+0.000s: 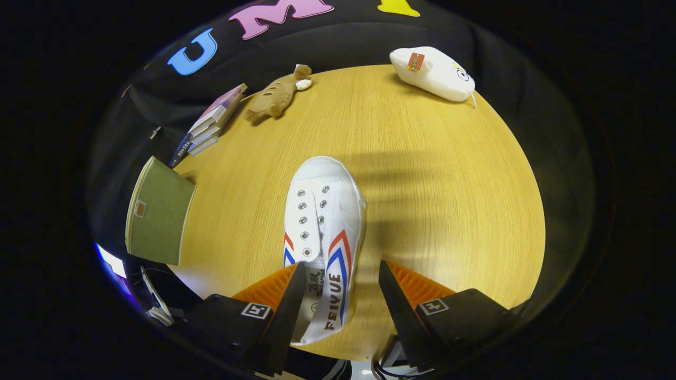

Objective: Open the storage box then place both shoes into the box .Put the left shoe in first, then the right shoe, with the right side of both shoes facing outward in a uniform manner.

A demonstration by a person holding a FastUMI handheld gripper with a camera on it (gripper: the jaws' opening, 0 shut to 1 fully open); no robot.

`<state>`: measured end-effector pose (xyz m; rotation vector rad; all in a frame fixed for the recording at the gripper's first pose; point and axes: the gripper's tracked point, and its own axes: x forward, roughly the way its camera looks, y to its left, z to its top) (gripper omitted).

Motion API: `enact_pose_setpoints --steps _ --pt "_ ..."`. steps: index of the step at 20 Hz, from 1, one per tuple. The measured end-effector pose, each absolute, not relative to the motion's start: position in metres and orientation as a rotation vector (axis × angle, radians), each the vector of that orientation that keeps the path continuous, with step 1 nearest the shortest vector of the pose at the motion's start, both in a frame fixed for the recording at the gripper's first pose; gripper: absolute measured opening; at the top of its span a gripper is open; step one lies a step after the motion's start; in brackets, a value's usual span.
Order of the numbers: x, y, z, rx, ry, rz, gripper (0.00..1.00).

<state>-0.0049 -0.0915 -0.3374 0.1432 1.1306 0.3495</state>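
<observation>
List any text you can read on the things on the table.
"FEIVUE": side of the white shoe, its heel between the fingers of the open gripper.
Small print beside it: blurred.
Spines of the books: too small.
Tag on the white plush: too small.

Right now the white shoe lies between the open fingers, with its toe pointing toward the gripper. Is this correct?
Not quite. In the gripper view the white shoe lies between the open fingers of the gripper, but its toe points away from the gripper; its heel is between the fingers.

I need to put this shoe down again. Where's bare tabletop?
Open gripper straddles the shoe's heel. Widest bare table: right of the shoe, up to the white plush. Crowded leftward: green box, books, brown plush.
</observation>
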Motion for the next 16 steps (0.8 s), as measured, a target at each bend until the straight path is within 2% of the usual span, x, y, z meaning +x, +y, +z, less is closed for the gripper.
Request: enact_pose_setpoints --steps 5,6,7,8,13,16 --pt "-0.001 -0.091 -0.353 0.117 1.134 0.32 0.84" --pt "-0.001 -0.089 -0.357 0.116 1.136 0.321 0.67" --pt "-0.002 -0.086 -0.359 0.115 1.143 0.329 0.6" --pt "-0.001 -0.083 -0.358 0.114 1.144 0.336 0.49" --pt "0.001 -0.086 -0.357 0.155 1.174 0.267 0.33" --pt "0.002 -0.088 -0.355 0.173 1.171 0.214 0.14"
